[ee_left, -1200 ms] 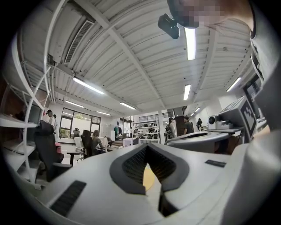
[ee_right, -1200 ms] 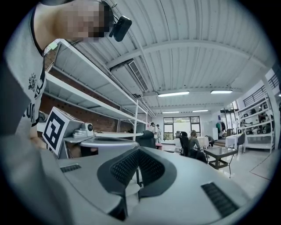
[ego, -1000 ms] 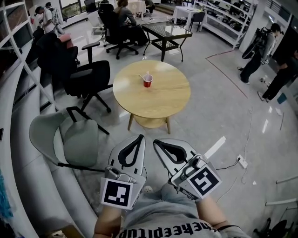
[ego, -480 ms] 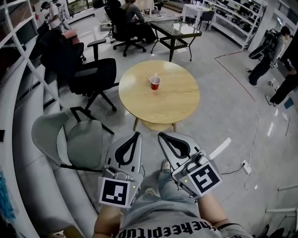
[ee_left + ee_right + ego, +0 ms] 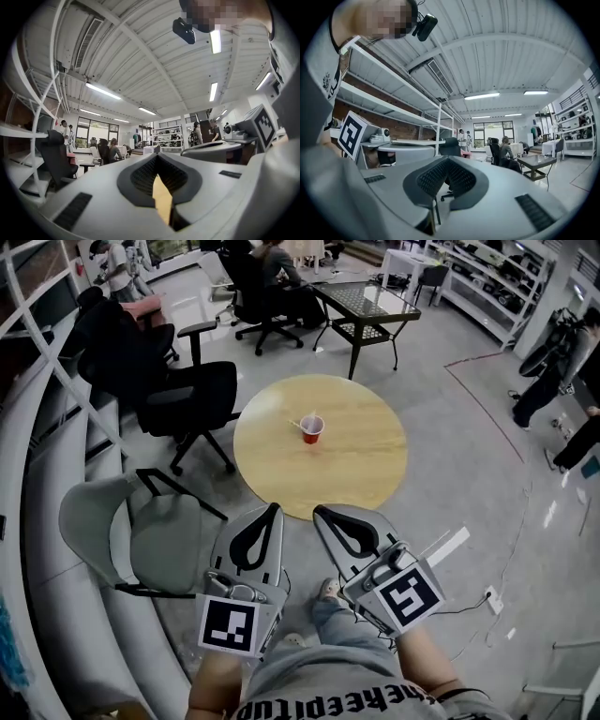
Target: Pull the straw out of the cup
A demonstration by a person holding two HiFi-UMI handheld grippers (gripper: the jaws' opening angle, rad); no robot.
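A small red cup (image 5: 312, 428) with a pale straw (image 5: 302, 424) leaning out to its left stands on a round wooden table (image 5: 356, 474) in the head view. Both grippers are held side by side well short of the table, pointing level toward it. The left gripper (image 5: 273, 508) has its tips together and nothing in it. The right gripper (image 5: 319, 511) is empty too; its jaws are opening, the tips only just parting. In the left gripper view (image 5: 157, 157) a strip of the table (image 5: 163, 199) shows through the slit. The right gripper view (image 5: 447, 159) shows no cup.
A grey shell chair (image 5: 141, 531) stands at the left, close to the left gripper. A black office chair (image 5: 183, 395) sits beside the table's left edge. Behind the table is a glass-topped table (image 5: 366, 301). People stand at the far right (image 5: 548, 381). The person's shoe (image 5: 330, 589) shows below.
The table with the cup has come nearer and lower in the head view as the person walks toward it. Both grippers keep their place side by side in the picture.
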